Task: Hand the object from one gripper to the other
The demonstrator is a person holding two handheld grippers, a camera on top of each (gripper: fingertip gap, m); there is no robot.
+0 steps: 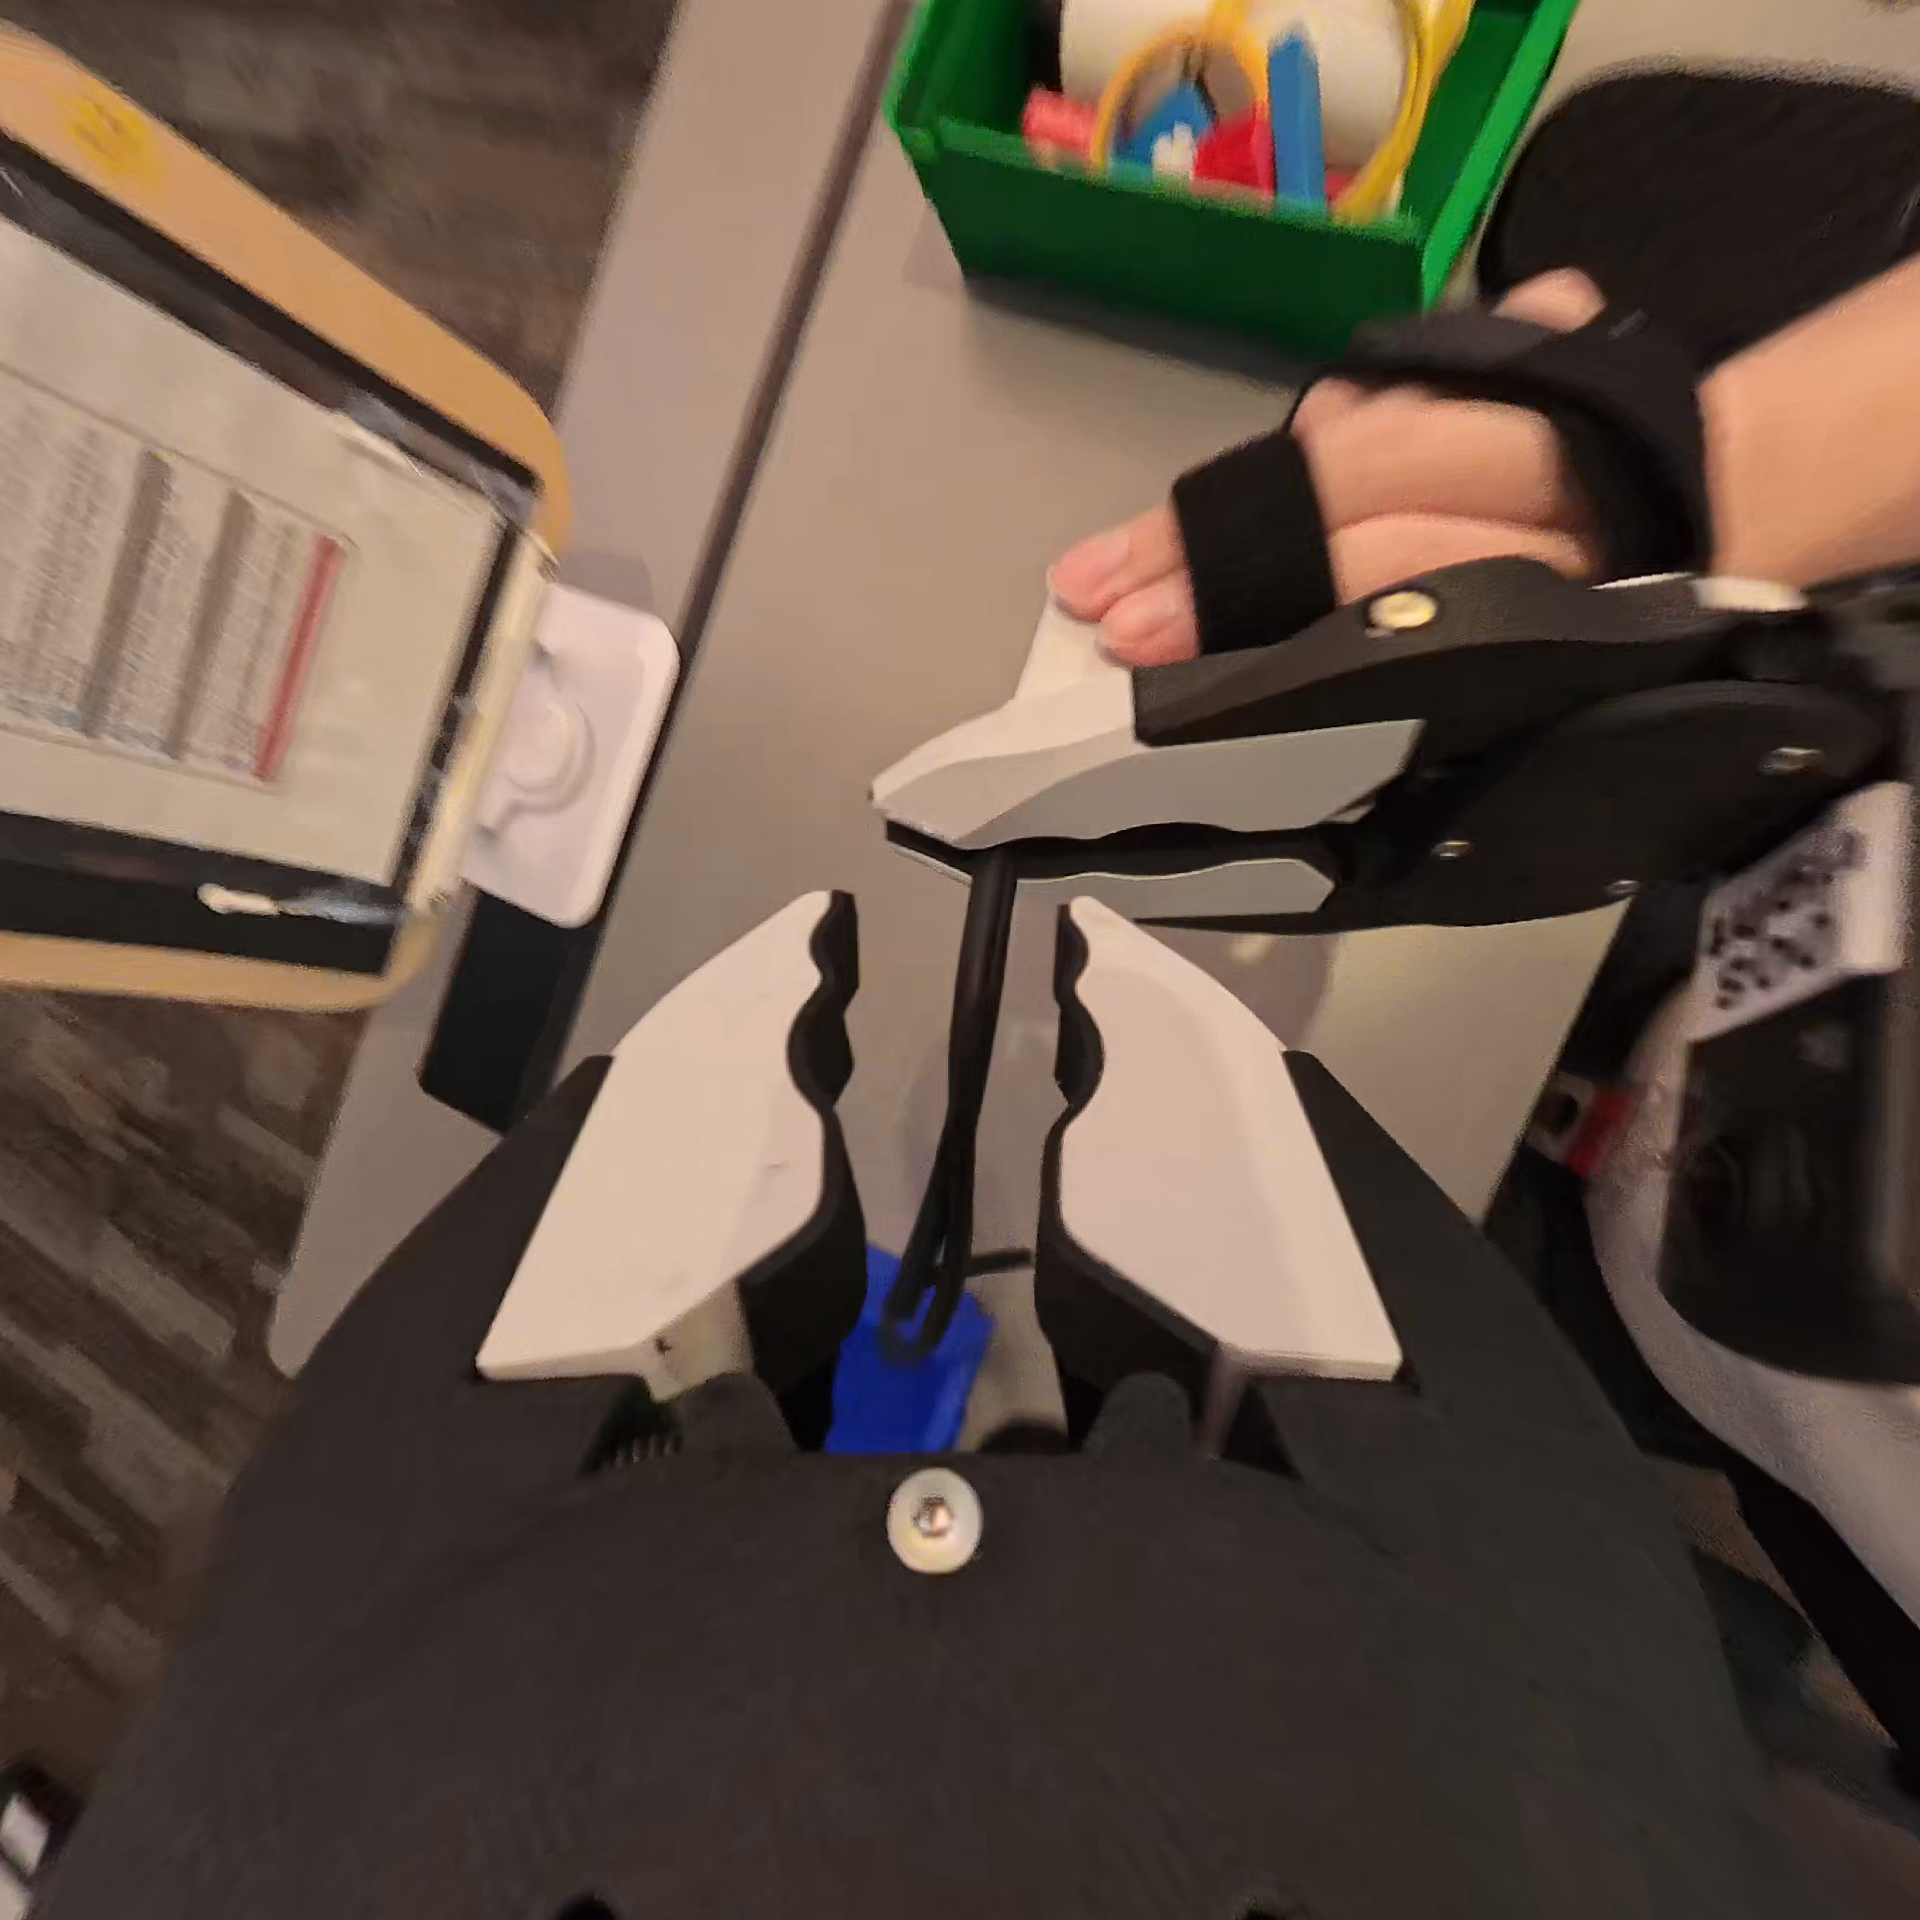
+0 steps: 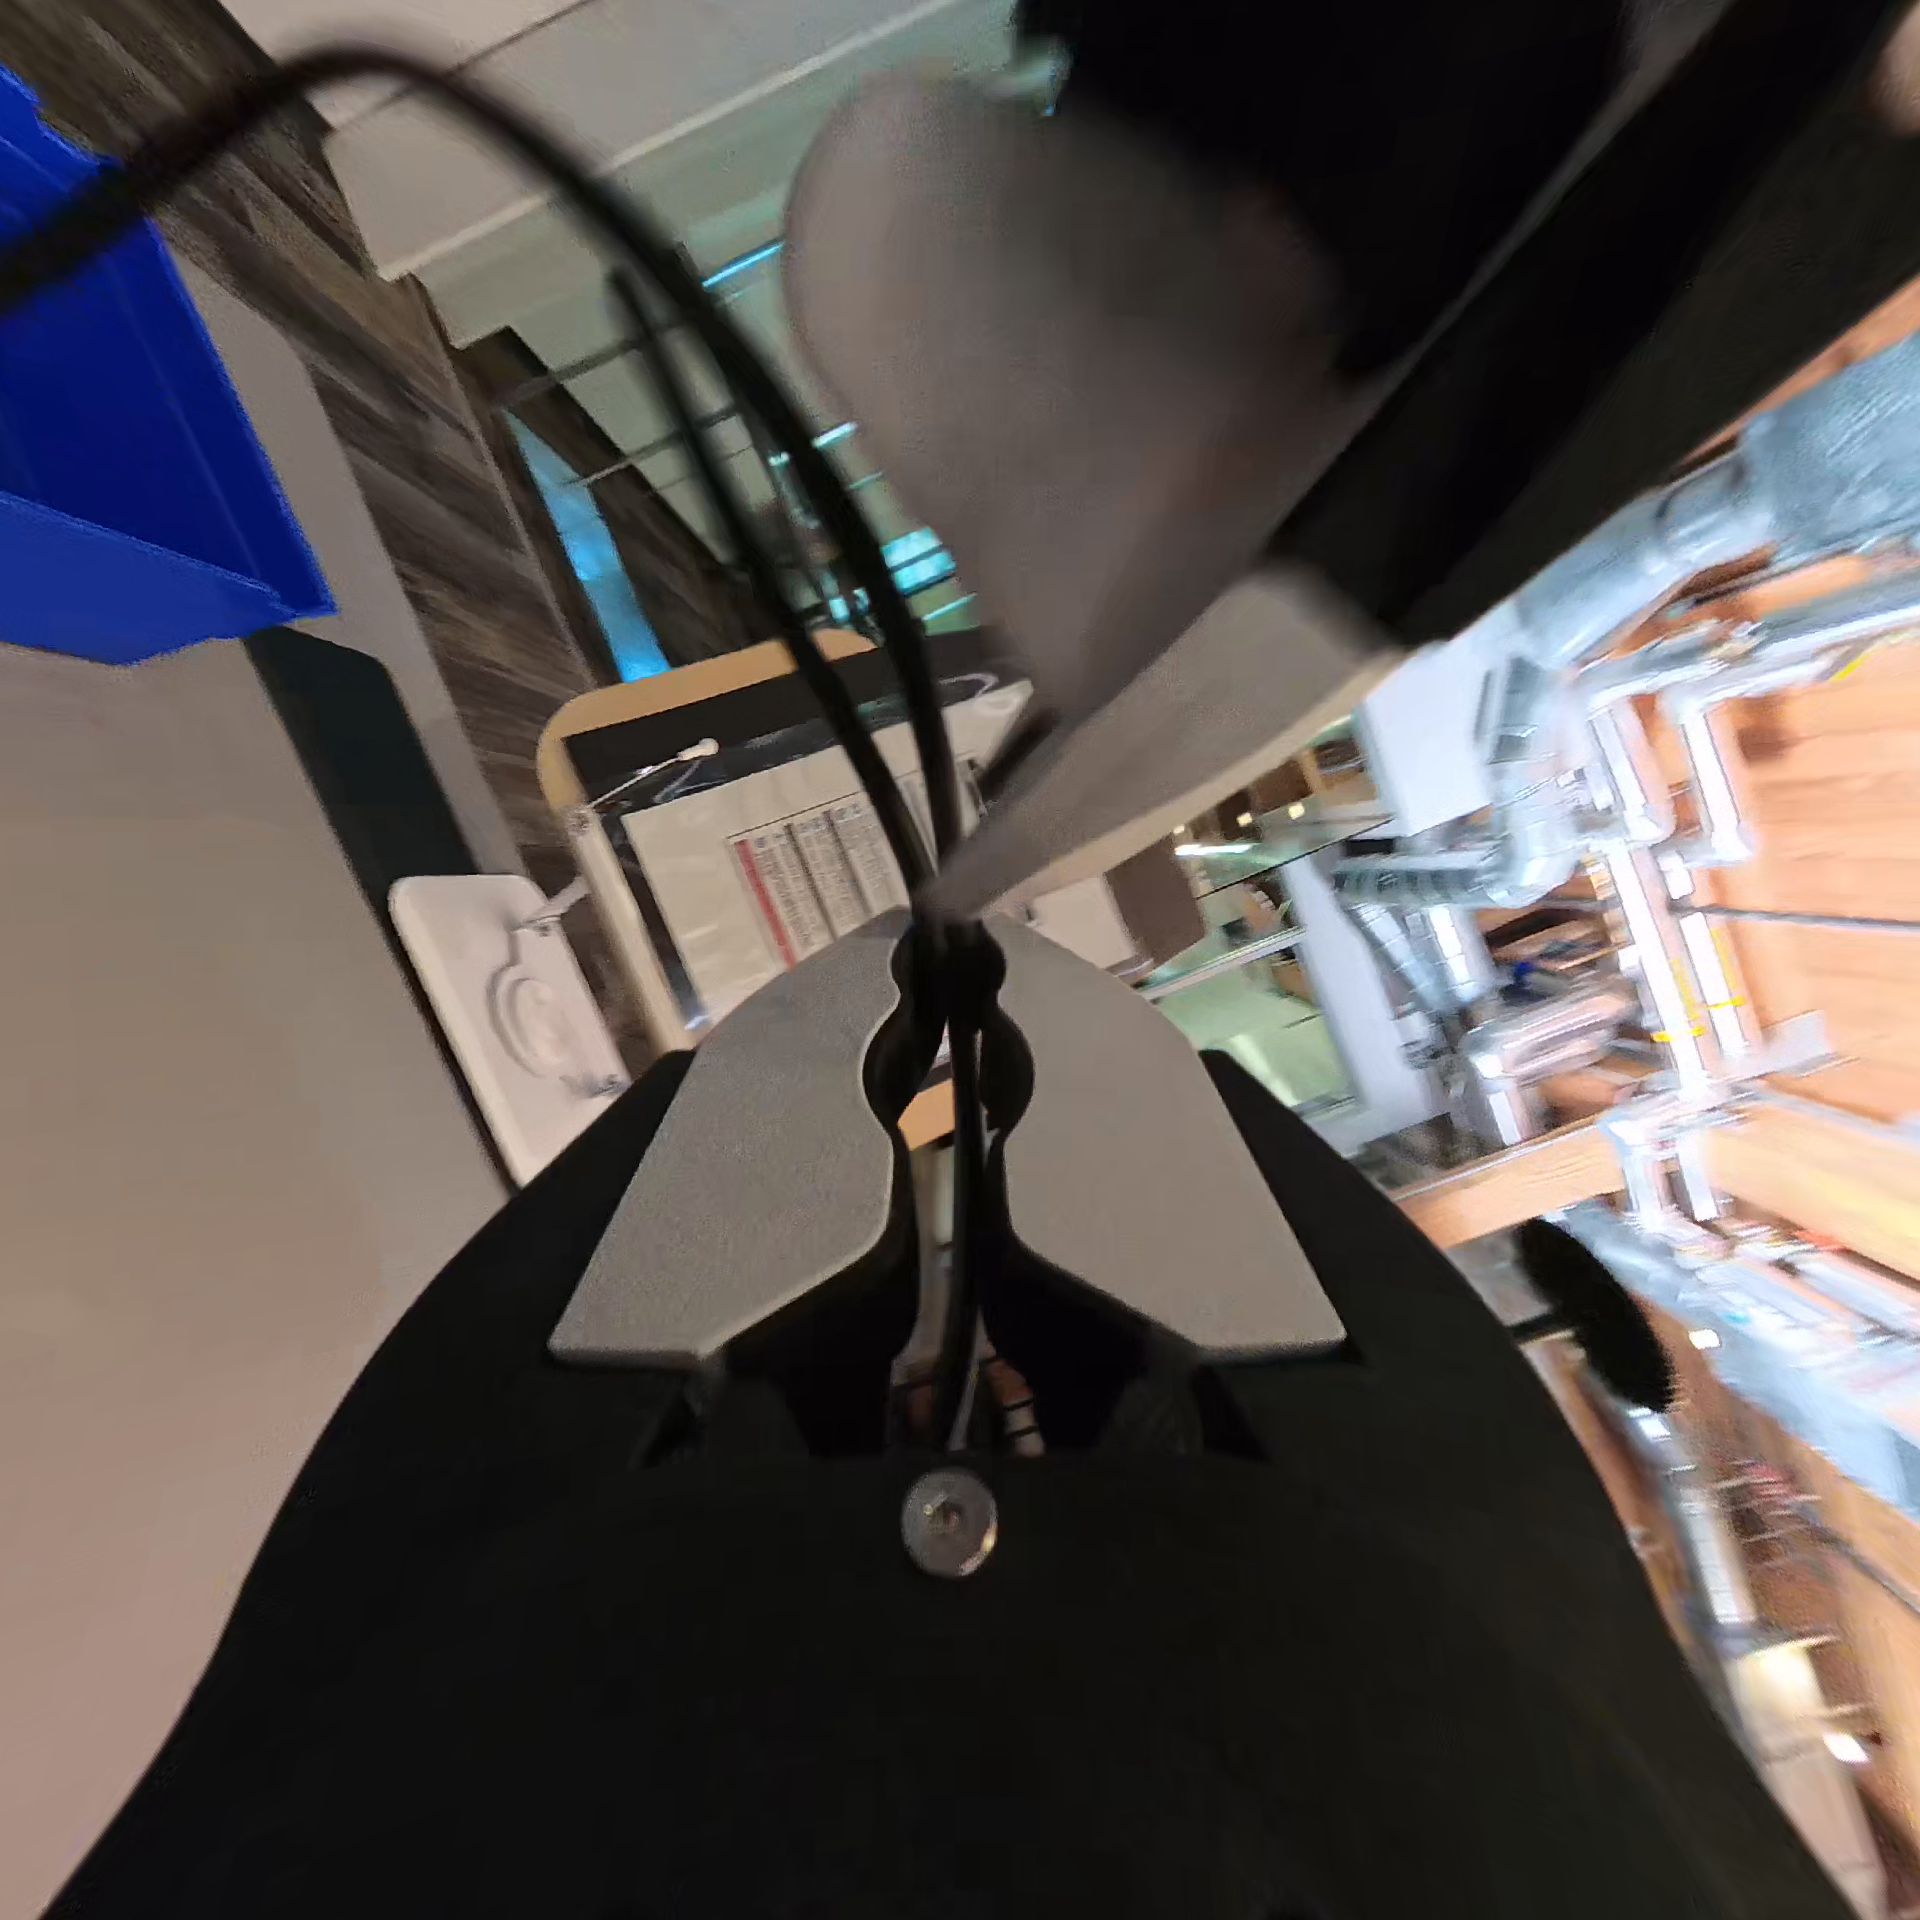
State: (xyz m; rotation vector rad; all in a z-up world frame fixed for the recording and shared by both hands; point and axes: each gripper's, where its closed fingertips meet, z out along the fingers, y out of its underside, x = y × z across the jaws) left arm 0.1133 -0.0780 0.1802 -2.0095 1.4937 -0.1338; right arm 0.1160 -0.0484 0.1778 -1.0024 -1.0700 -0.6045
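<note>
A thin black cable [image 1: 971, 1039] hangs in a doubled loop from my right gripper [image 1: 914, 836], which reaches in from the right and is shut on the cable's top end. My left gripper [image 1: 956, 925] is open. Its two grey fingers stand either side of the hanging cable, and I see no contact with it. In the right wrist view my right gripper [image 2: 948, 940] is shut on the cable [image 2: 969, 1143], which arcs away to the upper left. A blurred grey finger [image 2: 1039, 416] of the left gripper crosses above the tips.
A green bin [image 1: 1195, 239] of colourful items stands on the grey table [image 1: 883, 520] at the back. A blue bin [image 2: 104, 416] lies below the cable's lower end. A tan-framed board [image 1: 260, 623] and a white wall plate [image 1: 571, 758] are left. A gloved hand [image 1: 1455, 488] holds the right gripper. Left and right tips are no more than a few centimetres apart.
</note>
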